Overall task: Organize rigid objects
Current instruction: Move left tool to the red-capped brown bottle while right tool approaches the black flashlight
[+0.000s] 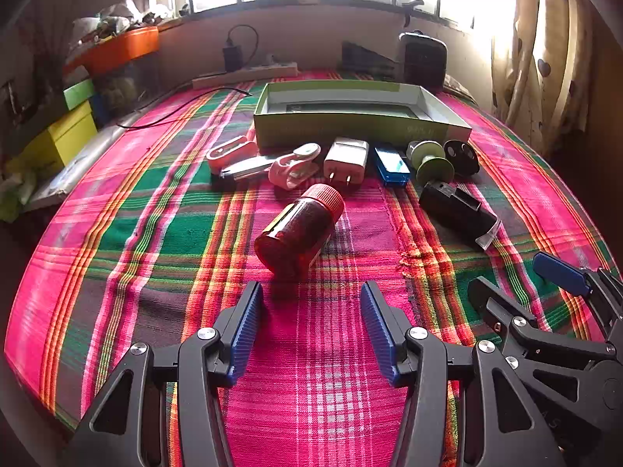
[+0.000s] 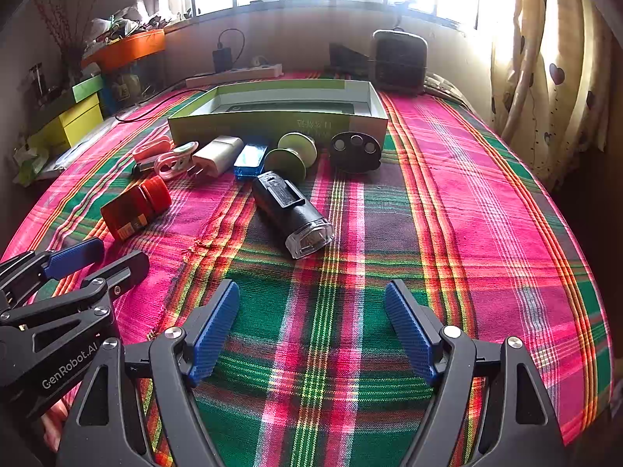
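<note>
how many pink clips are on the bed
2. One pink clip lies by the green box's near-left corner; the other pink clip lies just left of the white charger. The box may hide more.

Ahead of the grippers: one red bottle (image 1: 300,229), one black torch (image 2: 290,212), one green box (image 1: 360,116), one white charger (image 1: 345,159), one blue case (image 1: 391,163), one green spool (image 1: 430,159), two pink clips (image 1: 231,151).
</note>
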The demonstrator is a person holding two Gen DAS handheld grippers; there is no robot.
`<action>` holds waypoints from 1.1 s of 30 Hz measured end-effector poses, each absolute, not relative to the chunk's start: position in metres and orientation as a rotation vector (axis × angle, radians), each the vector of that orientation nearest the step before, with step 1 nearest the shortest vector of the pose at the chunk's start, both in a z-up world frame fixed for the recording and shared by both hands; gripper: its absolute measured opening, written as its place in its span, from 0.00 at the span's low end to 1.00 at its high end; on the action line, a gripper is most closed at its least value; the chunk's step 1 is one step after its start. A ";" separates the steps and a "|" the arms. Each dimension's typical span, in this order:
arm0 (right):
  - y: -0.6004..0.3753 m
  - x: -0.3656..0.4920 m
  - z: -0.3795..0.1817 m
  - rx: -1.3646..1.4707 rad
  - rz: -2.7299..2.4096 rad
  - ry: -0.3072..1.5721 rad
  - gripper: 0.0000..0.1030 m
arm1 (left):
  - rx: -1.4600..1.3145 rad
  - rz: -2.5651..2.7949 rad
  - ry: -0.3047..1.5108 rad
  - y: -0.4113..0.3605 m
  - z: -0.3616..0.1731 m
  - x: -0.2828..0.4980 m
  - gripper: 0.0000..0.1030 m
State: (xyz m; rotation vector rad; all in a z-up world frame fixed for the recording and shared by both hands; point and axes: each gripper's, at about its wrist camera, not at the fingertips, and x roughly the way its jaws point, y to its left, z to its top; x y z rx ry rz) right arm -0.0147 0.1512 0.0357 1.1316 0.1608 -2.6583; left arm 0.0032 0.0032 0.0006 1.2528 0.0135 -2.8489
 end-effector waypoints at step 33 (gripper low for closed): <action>0.154 -0.031 0.037 1.147 -2.566 0.216 0.75 | 1.334 -2.952 -0.011 -0.016 0.004 0.000 0.49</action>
